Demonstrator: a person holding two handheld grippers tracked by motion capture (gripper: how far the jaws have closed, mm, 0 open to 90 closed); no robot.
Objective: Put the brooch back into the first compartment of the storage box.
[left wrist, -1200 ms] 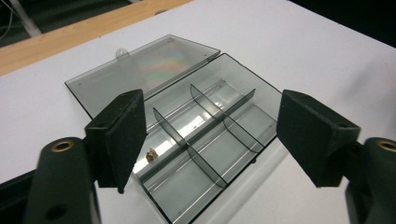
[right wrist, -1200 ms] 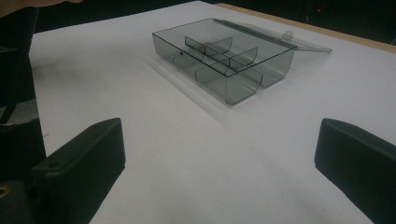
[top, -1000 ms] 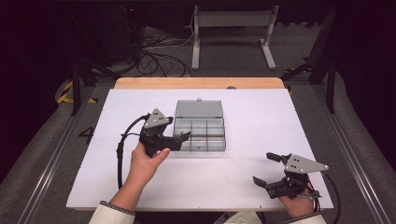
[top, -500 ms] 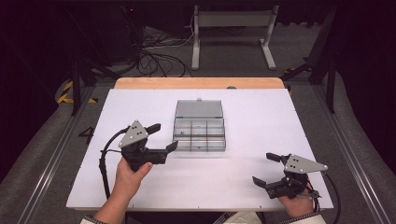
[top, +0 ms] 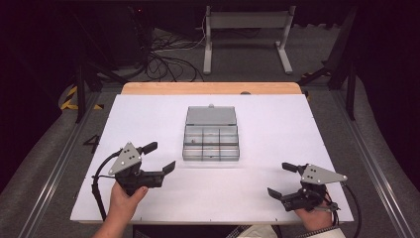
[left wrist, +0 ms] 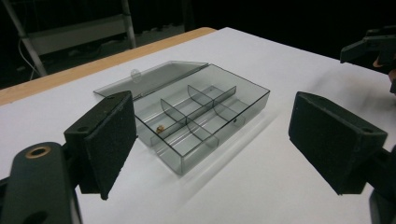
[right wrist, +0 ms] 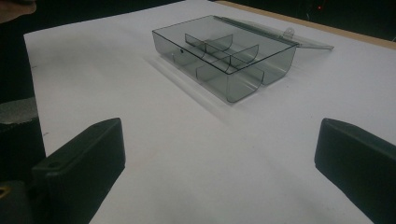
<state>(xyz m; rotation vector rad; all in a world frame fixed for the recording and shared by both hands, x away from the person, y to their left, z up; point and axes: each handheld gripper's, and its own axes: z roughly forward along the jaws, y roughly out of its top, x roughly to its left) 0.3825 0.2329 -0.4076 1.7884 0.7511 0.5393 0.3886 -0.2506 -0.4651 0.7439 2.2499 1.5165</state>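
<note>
1. Left gripper (top: 159,156): jaws spread wide, nothing between them, held clear of the table (top: 277,124).
2. Clear compartment box (top: 211,144), lid laid open, sits ahead of those jaws, apart; a small brownish item (left wrist: 160,128) lies in one compartment.
3. Right gripper (top: 281,179): jaws wide apart, empty, box well ahead.

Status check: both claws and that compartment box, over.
Left claw open, empty, near the box's left front corner. Right claw open, empty, low on the table's right. Compartment box lid open, one small brass-coloured piece inside. Nothing in the way.
</note>
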